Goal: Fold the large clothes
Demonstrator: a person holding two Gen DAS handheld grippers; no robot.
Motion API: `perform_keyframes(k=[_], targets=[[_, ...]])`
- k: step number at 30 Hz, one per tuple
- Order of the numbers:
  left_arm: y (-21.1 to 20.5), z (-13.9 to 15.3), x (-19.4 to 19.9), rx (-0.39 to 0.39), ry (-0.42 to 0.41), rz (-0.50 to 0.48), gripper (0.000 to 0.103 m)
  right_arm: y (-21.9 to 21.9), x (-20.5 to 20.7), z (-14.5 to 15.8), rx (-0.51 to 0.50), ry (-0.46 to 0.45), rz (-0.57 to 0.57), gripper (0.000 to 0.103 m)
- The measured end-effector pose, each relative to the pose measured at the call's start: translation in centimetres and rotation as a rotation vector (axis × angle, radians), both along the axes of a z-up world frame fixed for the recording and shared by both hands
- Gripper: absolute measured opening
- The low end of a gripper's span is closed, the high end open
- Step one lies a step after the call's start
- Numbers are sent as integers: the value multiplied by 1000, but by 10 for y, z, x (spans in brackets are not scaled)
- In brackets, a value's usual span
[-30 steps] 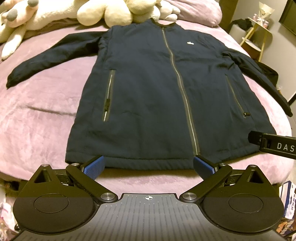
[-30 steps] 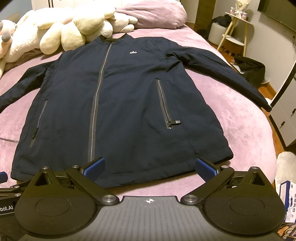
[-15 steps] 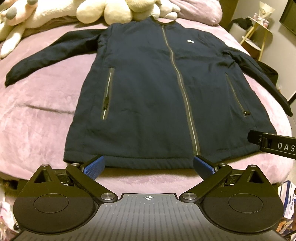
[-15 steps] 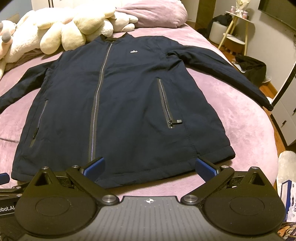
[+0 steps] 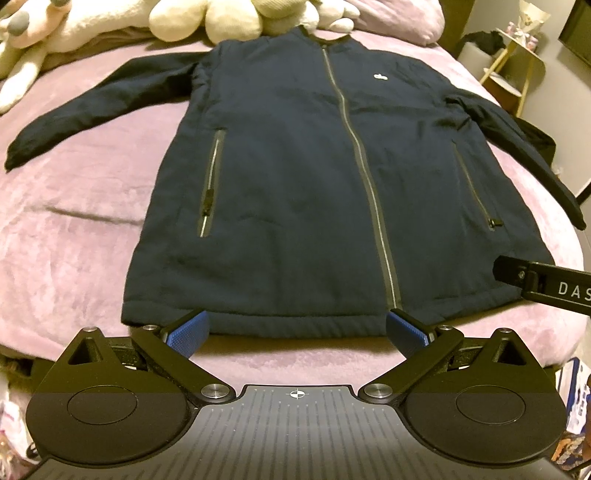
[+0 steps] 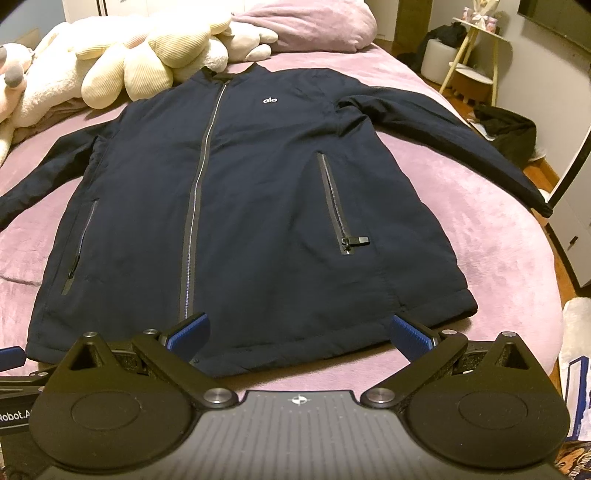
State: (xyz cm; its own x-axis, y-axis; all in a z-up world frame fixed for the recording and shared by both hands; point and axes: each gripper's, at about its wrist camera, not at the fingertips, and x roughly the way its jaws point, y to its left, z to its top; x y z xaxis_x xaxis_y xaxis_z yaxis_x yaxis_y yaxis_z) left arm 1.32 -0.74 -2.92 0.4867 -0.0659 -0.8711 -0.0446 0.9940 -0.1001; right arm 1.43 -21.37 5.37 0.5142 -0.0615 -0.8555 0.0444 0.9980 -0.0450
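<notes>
A dark navy zip-up jacket (image 5: pixel 295 177) lies flat and face up on the pink bed, sleeves spread to both sides, hem nearest me. It also shows in the right wrist view (image 6: pixel 240 206). My left gripper (image 5: pixel 297 332) is open and empty, just short of the hem at its left half. My right gripper (image 6: pixel 299 334) is open and empty over the hem's right half. The right gripper's body shows at the right edge of the left wrist view (image 5: pixel 546 284).
The pink blanket (image 5: pixel 66 229) covers the bed. Cream plush toys (image 6: pixel 147 59) and a pink pillow (image 6: pixel 306 26) lie beyond the collar. A small side table (image 6: pixel 476 70) and dark clothes on the floor (image 6: pixel 506 129) stand to the right of the bed.
Both grippers have crept slightly forward toward the hem; the jacket sits a little lower and larger in view. Both stay open.
</notes>
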Motion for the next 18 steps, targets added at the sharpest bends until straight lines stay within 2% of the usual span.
perform_keyframes(k=[4, 6, 11, 12, 16, 18], targets=[[-1, -3, 5, 5, -11, -7, 103, -3, 1, -1, 33, -18, 13, 103], [-1, -4, 10, 11, -32, -15, 103, -7, 1, -1, 81, -55, 28, 103], [6, -3, 34, -30, -147, -56, 103, -41, 6, -6, 277, -211, 14, 103], [6, -2, 43, -15, -152, -62, 103, -51, 11, -8, 321, -237, 9, 103], [6, 2, 89, 72, -178, -33, 103, -108, 42, -13, 409, -305, -113, 103], [6, -1, 114, 111, -189, -3, 103, -153, 63, -15, 455, -349, -259, 103]])
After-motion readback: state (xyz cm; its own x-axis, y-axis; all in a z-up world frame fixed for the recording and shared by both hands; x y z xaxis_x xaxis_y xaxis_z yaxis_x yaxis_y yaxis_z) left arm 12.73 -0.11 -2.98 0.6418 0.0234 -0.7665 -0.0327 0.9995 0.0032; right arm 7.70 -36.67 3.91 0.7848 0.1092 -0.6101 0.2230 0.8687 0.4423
